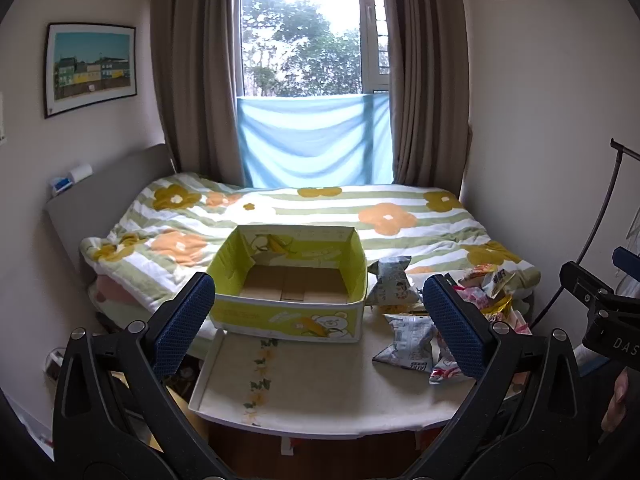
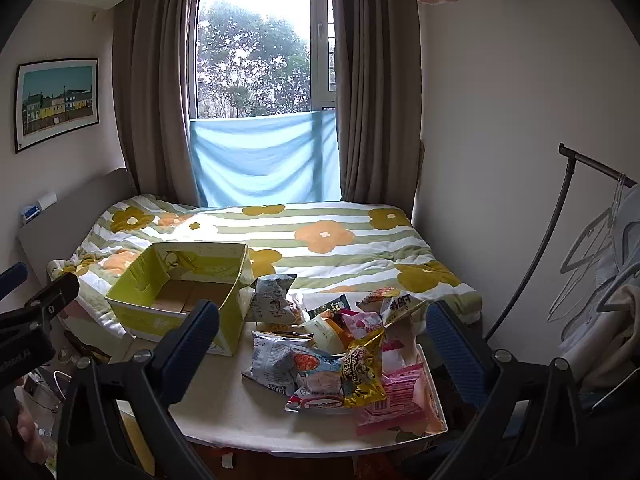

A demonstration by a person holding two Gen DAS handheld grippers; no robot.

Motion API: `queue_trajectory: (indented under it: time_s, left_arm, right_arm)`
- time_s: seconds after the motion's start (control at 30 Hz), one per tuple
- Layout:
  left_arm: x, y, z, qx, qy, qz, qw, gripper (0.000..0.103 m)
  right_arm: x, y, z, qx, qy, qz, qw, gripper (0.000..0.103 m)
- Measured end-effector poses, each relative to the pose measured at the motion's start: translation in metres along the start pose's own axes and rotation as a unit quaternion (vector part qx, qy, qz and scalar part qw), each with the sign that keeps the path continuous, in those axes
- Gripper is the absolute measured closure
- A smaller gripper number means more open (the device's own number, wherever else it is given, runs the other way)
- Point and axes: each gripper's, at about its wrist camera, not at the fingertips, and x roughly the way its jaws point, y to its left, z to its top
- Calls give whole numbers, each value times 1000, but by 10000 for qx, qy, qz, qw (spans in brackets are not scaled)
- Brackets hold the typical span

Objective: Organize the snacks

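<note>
Far L, the left gripper (image 1: 320, 320) hangs w/ jaws spread wide & nothing between them, aimed over the empty yellow box (image 1: 288, 280) that sits on the L half of the small table (image 1: 320, 396) in front of the bed (image 1: 320, 216). To the R of the box lies the snack pile (image 2: 340, 352) — grey-blue, gold & pink packets heaped on the table's R half, untouched — w/ the right gripper (image 2: 320, 356) above it, also gaping wide & empty. Looks like the very start: nothing's in the box yet, so next move prob. calls for the right gripper to drop onto a top packet, e.g. the gold packet (image 2: 364, 364), pinch gently since the bags are puffy & slippery, then carry it L into the box.
</note>
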Motion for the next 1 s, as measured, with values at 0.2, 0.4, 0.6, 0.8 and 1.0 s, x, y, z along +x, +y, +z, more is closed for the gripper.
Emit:
queue_trajectory:
  time_s: [0.2,0.4,0.6,0.8,1.0]
  left_arm:
    - [2,-3,0,16,6,33,10000,0]
    - [4,-4,1,15,8,34,10000,0]
    - [7,-5,2,30,54,23,10000,0]
    - [8,-6,2,13,68,12,10000,0]
    - [9,-6,2,15,109,35,9999,0]
  right_arm:
    - [1,-2,0,-4,-2,40,10000,0]
    - [1,1,0,-36,-31,61,10000,0]
    - [2,2,0,-40,-7,90,10000,0]
    - [2,1,-1,-36,7,108,9999,0]
    - [2,1,-1,-34,18,114,9999,0]
